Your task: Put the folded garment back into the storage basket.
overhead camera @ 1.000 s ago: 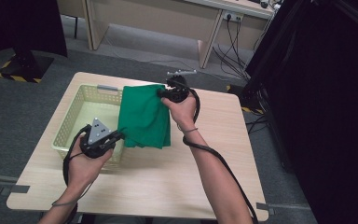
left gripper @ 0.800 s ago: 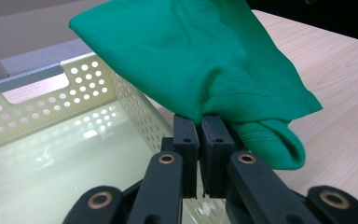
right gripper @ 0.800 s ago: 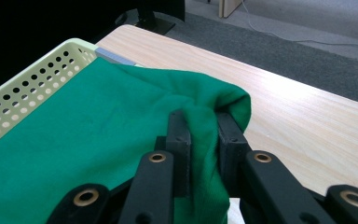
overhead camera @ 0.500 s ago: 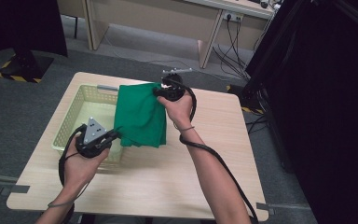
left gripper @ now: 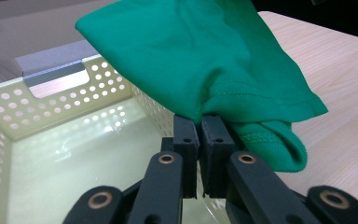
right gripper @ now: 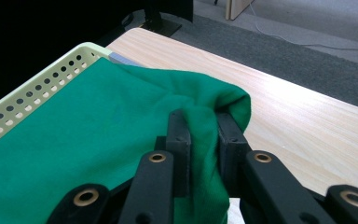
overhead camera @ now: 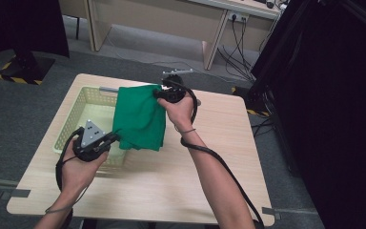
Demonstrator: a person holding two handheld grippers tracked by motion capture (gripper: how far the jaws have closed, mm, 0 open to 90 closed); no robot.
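Note:
A folded green cloth [overhead camera: 140,117] hangs between my two grippers, partly over the pale yellow perforated basket [overhead camera: 83,102] on the wooden table. My left gripper [overhead camera: 113,138] is shut on the cloth's near lower edge; in the left gripper view its jaws pinch the hem of the cloth [left gripper: 223,60] at the left gripper's tips [left gripper: 199,122], above the basket [left gripper: 51,135]. My right gripper [overhead camera: 159,91] is shut on the cloth's far corner; in the right gripper view a thick fold of the cloth [right gripper: 93,140] fills the gap of the right gripper [right gripper: 203,119].
The basket [right gripper: 37,84] stands on the table's left half and looks empty inside. Bare tabletop [overhead camera: 219,143] lies to the right and in front. A desk and cables stand beyond the table, a black curtain on the right.
Both hands have carried the cloth a little to the left, further over the basket. Both grips hold as before.

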